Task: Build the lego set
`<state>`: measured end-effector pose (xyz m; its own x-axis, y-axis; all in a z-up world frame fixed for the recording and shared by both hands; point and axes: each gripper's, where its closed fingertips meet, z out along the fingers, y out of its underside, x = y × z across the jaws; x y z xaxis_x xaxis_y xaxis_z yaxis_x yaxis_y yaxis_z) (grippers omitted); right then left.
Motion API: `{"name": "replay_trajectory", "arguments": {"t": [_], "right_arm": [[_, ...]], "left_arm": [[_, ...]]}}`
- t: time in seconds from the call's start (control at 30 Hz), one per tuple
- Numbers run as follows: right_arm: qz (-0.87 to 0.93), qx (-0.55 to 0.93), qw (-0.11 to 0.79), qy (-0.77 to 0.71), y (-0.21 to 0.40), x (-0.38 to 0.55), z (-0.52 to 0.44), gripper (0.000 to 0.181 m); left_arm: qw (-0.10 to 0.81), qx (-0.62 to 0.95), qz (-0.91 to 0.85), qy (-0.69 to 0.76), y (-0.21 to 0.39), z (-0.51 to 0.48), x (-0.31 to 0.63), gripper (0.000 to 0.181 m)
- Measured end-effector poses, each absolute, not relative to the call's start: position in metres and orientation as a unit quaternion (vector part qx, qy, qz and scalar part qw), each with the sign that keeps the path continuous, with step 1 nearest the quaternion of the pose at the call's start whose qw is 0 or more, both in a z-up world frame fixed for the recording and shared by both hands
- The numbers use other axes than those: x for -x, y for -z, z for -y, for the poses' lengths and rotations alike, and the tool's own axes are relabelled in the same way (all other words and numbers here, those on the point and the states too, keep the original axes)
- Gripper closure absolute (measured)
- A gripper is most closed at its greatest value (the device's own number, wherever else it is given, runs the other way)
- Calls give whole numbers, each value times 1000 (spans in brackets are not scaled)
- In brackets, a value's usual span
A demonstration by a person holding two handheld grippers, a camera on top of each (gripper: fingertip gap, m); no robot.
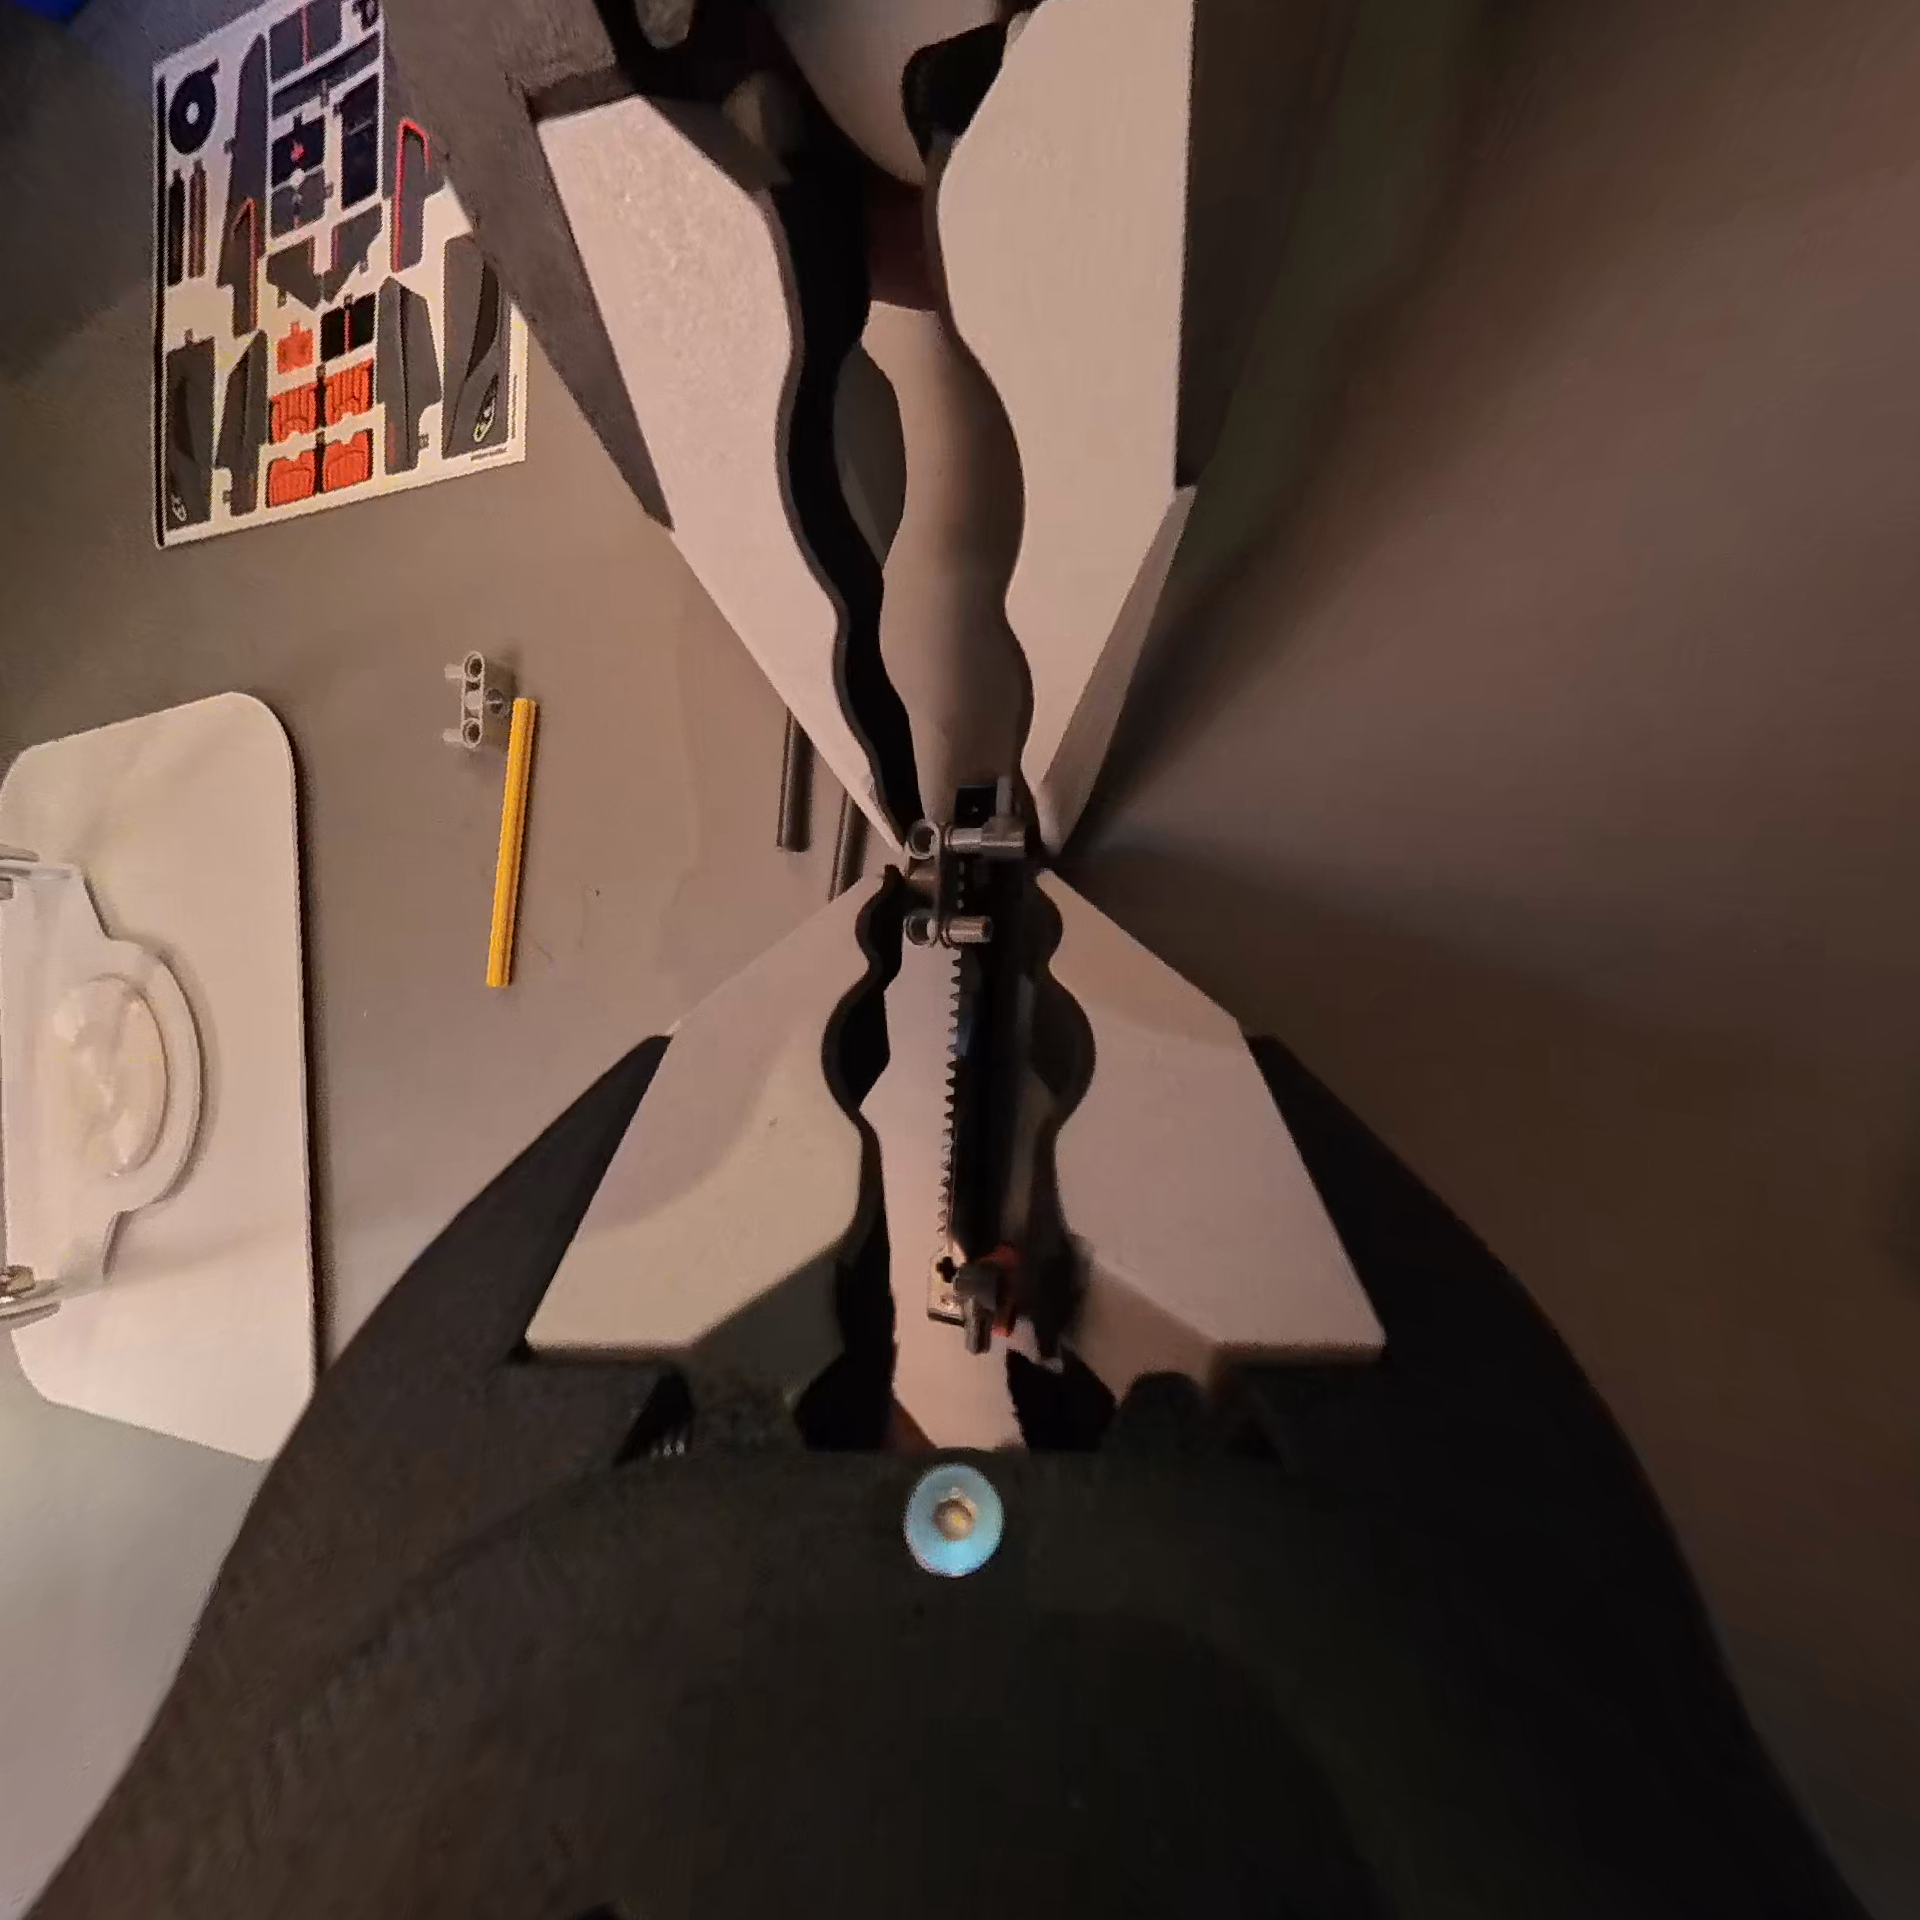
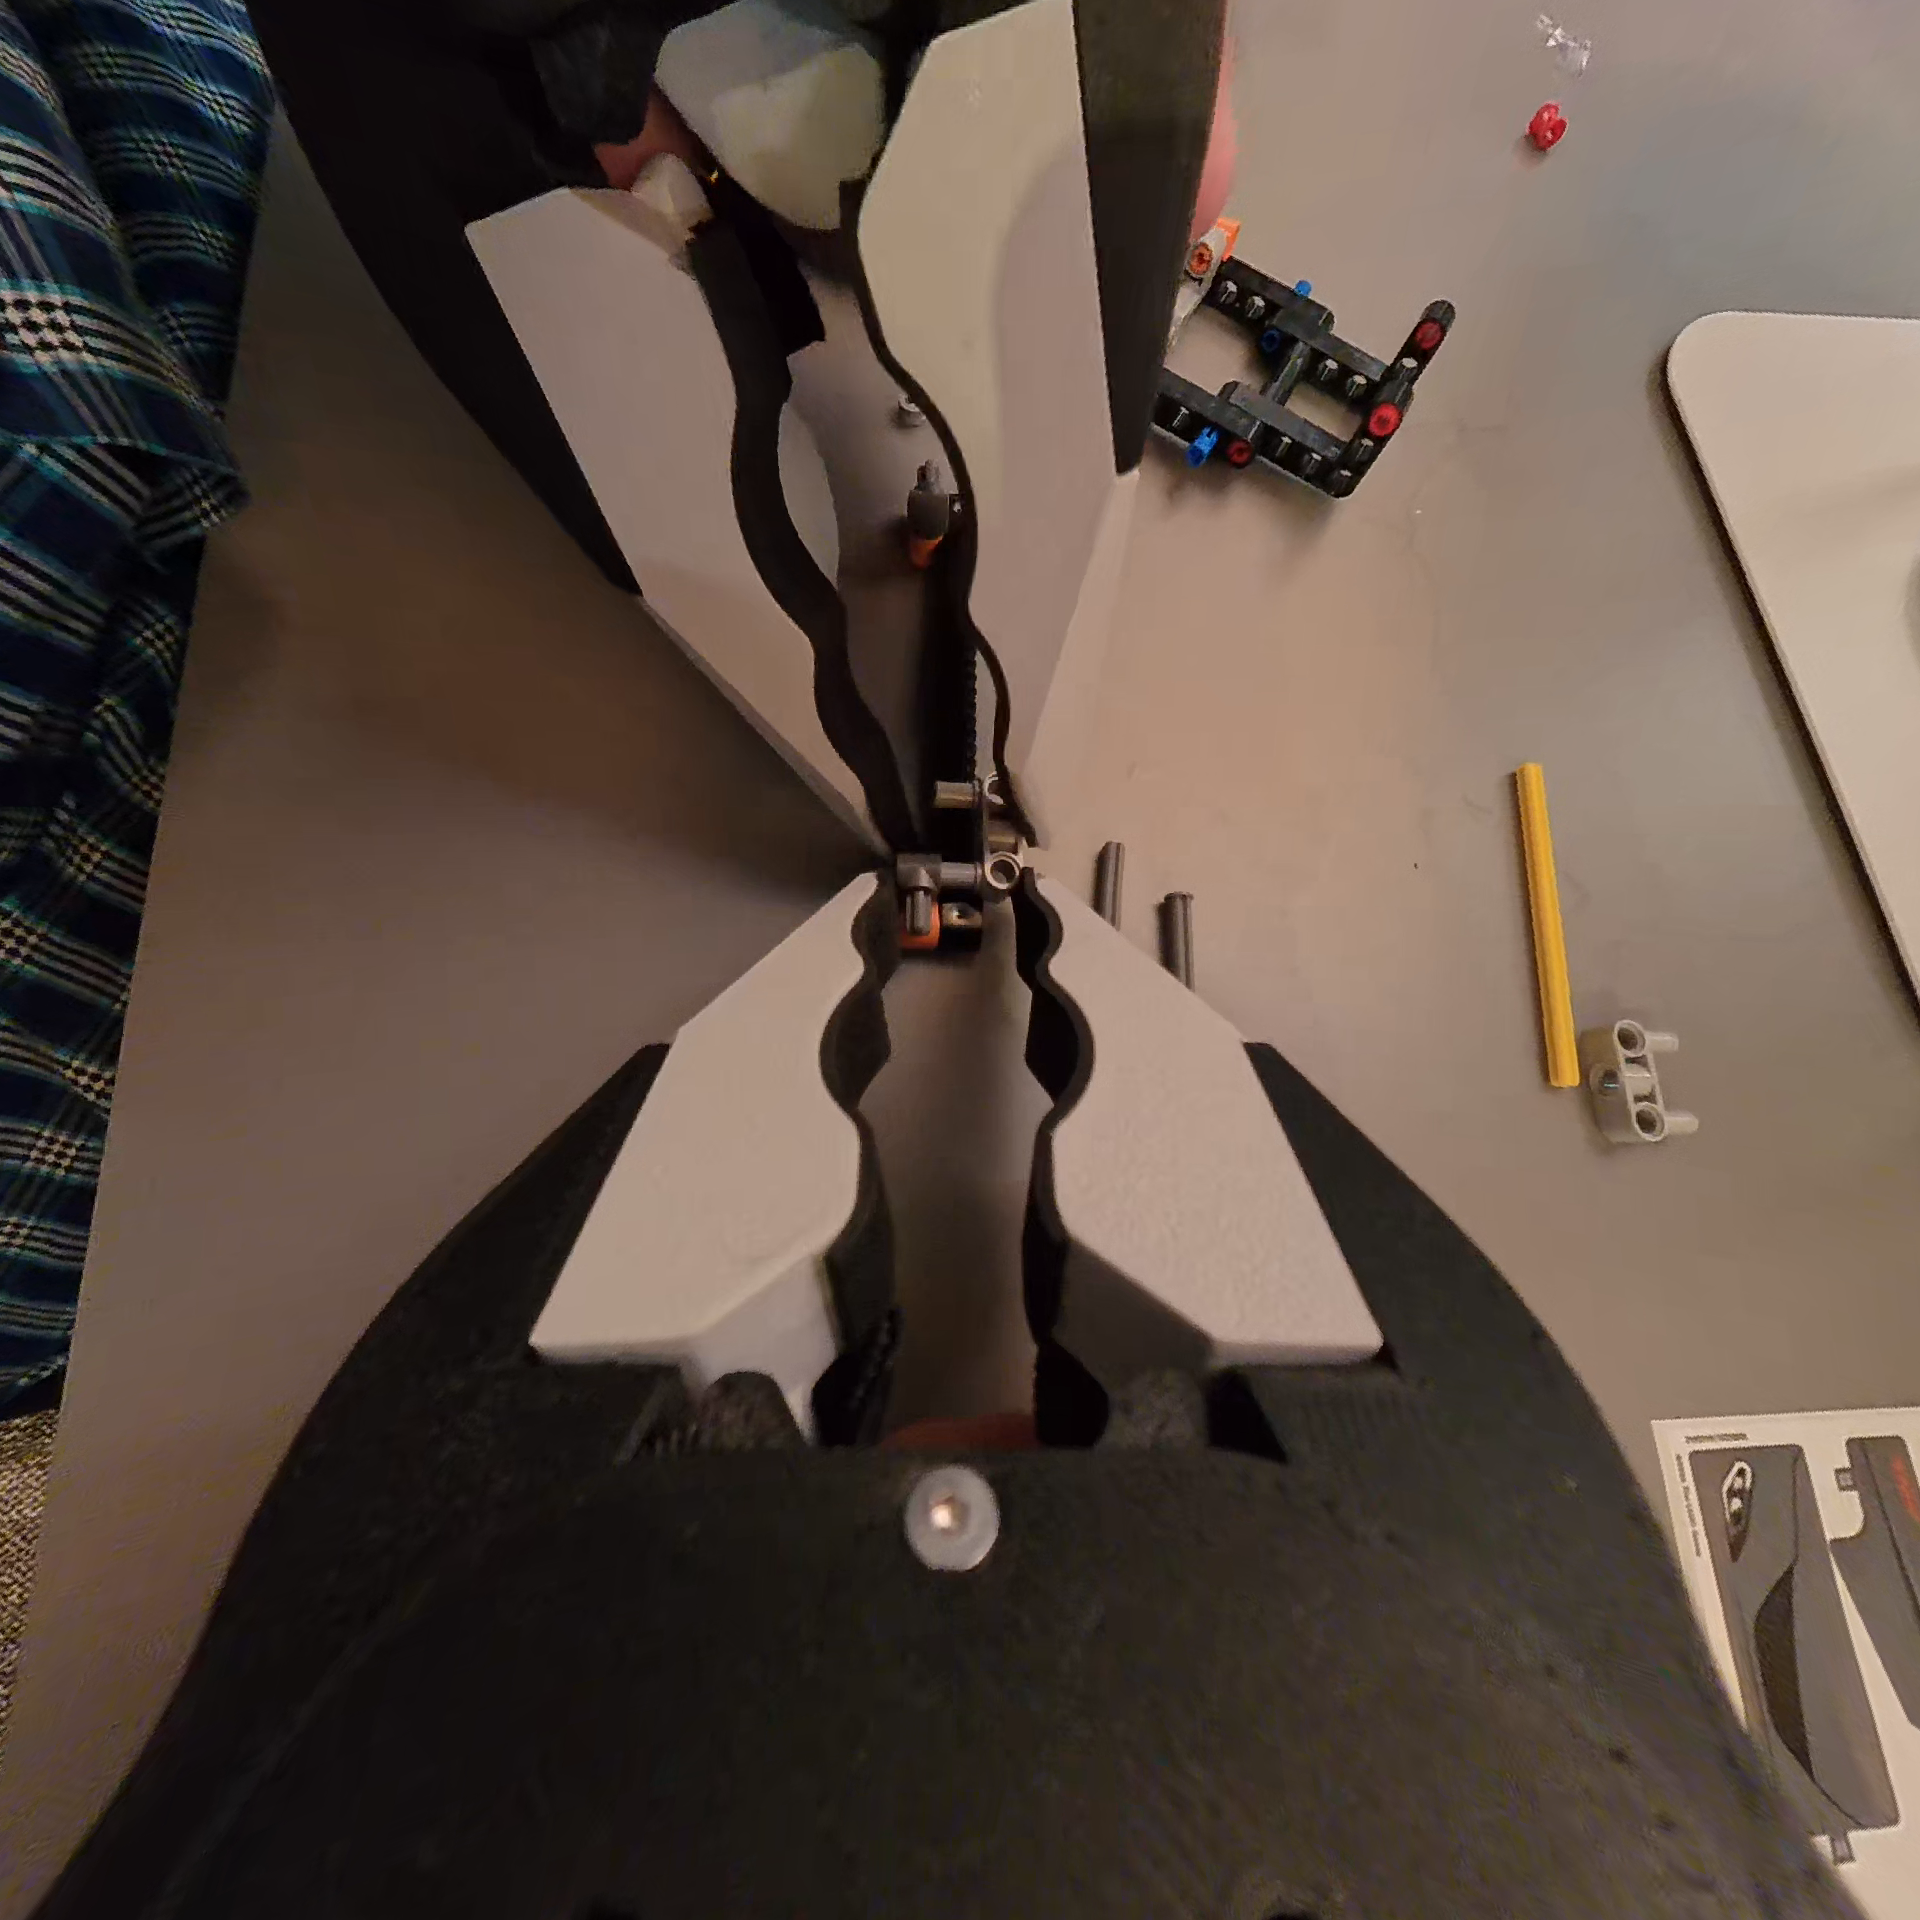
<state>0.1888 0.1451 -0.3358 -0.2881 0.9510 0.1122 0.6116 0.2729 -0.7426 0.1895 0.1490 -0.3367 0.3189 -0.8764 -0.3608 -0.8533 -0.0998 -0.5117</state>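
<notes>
**Two grippers meet tip to tip over a toothed rack piece**

The left gripper [image 1: 961, 883] reaches up from six o'clock in its own view, its pale wedge-shaped fingers with wavy black pads pressed onto a long black toothed rack assembly [image 1: 971, 1091] that lies lengthwise between them. The right gripper [image 2: 951, 894] comes at it head-on from twelve o'clock, tips almost touching the left's. Its fingers pinch the rack's far end, where grey pins and an orange connector [image 2: 920, 935] stick out.

On the matte grey table [image 2: 416, 831], at three o'clock of the right wrist view, lie a slim yellow axle [image 2: 1545, 925] and, just beside its near end, a light grey pin connector [image 2: 1636, 1081]. Two dark grey rods [image 2: 1110, 883] lie near the fingertips. A black beam frame [image 2: 1299, 390] with red and blue pins sits at one o'clock. A sticker sheet [image 1: 332, 270] lies at eleven o'clock in the left view, a white tray [image 1: 177, 1039] at nine.
</notes>
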Motion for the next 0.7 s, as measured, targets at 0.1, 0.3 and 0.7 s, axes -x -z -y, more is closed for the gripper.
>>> {"name": "replay_trajectory", "arguments": {"t": [0.1,0.3,0.7], "right_arm": [[747,523,281,-300,336,-189,-144,162],[749,520,276,-303,336,-189,-142,162],[749,520,268,-311,336,-188,-141,162]], "left_arm": [[330,751,-572,26,337,-147,-190,161],[321,758,-567,28,337,-146,-190,162],[319,747,-583,2,337,-148,-189,167]]}}
